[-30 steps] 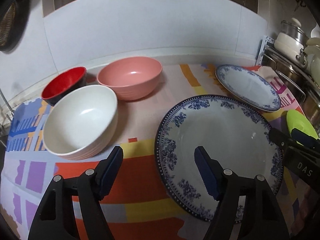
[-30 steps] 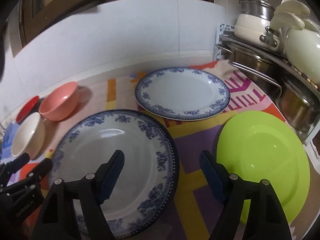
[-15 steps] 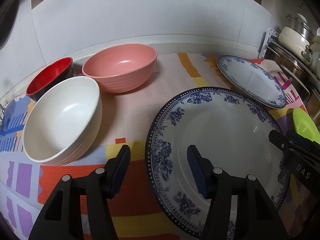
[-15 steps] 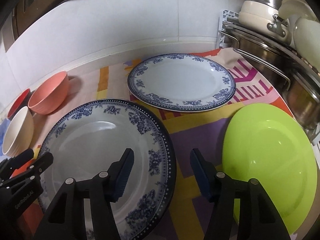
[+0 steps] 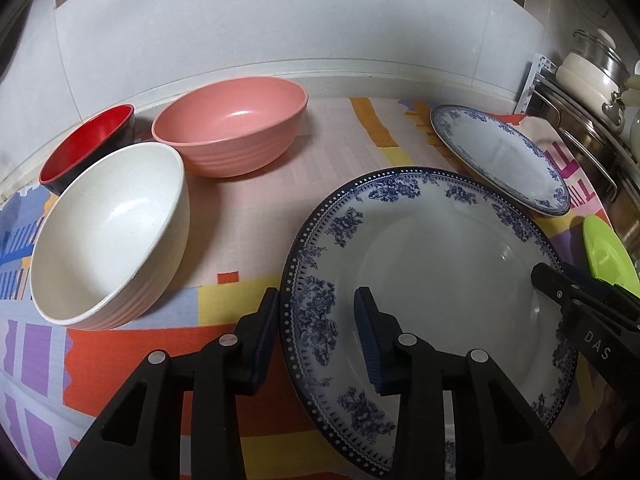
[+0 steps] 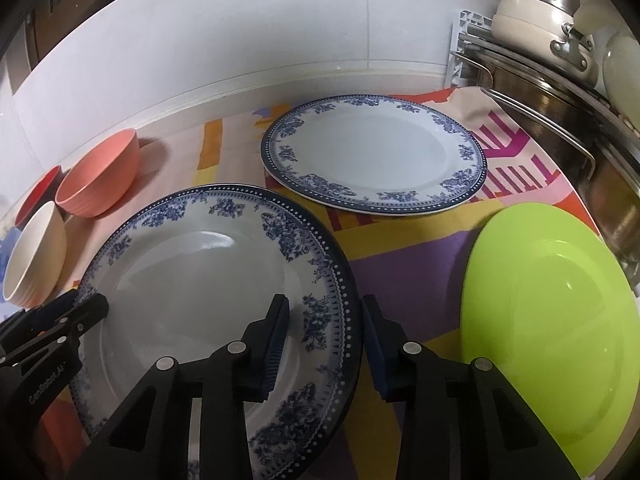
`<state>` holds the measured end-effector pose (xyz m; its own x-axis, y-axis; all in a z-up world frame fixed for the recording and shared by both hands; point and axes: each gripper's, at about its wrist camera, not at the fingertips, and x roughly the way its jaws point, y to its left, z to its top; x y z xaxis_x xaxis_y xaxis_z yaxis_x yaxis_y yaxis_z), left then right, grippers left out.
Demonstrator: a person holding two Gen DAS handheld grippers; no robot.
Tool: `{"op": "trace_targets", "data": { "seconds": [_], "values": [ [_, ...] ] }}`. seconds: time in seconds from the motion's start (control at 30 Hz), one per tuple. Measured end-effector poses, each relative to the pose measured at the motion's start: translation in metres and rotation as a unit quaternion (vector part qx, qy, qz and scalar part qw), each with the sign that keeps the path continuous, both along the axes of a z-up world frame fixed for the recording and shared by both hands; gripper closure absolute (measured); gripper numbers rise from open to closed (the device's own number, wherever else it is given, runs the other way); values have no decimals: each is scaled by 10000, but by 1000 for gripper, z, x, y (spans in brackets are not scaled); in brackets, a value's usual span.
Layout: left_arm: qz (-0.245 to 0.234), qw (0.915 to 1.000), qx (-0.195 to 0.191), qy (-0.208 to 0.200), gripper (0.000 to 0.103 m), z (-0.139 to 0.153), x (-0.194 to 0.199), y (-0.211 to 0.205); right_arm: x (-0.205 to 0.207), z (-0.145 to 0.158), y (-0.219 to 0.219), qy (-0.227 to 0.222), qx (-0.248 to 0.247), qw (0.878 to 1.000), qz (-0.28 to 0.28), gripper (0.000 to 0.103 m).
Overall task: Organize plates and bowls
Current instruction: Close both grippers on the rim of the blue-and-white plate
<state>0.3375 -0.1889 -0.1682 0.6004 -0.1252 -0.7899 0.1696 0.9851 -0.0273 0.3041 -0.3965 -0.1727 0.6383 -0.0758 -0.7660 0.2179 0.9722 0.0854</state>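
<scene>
Two pairs of black hand-held tongs straddle opposite edges of a large white porcelain plate with a blue floral rim (image 5: 432, 264), which lies flat on a table covered by a brightly patterned cloth of orange, yellow and purple blocks (image 5: 132, 344). The left tongs (image 5: 316, 316) are closing with the plate's left rim between their blue-padded fingers (image 5: 368, 340); one finger sits over the plate, the other outside the rim over the cloth, and the pads are not yet pressing on the porcelain. The right tongs (image 6: 325, 322) are closing likewise across the plate's right rim, one finger above the plate and one beside it, a gap visible on either side of the rim.

Behind the large plate, touching or slightly overlapping its far edge, rests a second blue-and-white floral plate (image 6: 374, 156). A plain lime-green plastic plate (image 6: 548, 316) lies near the right-hand side, apart from the large plate. To the left stand three bowls close together: a ribbed cream bowl (image 5: 108, 236) nearest, a ribbed pink bowl (image 5: 232, 132) behind it, and a bowl with a red interior and dark outside (image 5: 86, 144) at the back by the white tiled wall (image 5: 280, 20). Stainless-steel pots on a metal rack (image 6: 560, 80) fill the right corner.
</scene>
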Motion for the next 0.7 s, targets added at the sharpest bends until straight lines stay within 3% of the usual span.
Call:
{"op": "trace_targets", "data": {
  "seconds": [0.3, 0.7],
  "values": [
    [37, 10000, -82, -36, 67, 4, -5, 5, -2, 3, 3, 41, -138, 9999, 57, 66],
    [34, 9994, -93, -321, 67, 26, -39, 20, -30, 25, 17, -64, -326, 9993, 165, 67]
  ]
}}
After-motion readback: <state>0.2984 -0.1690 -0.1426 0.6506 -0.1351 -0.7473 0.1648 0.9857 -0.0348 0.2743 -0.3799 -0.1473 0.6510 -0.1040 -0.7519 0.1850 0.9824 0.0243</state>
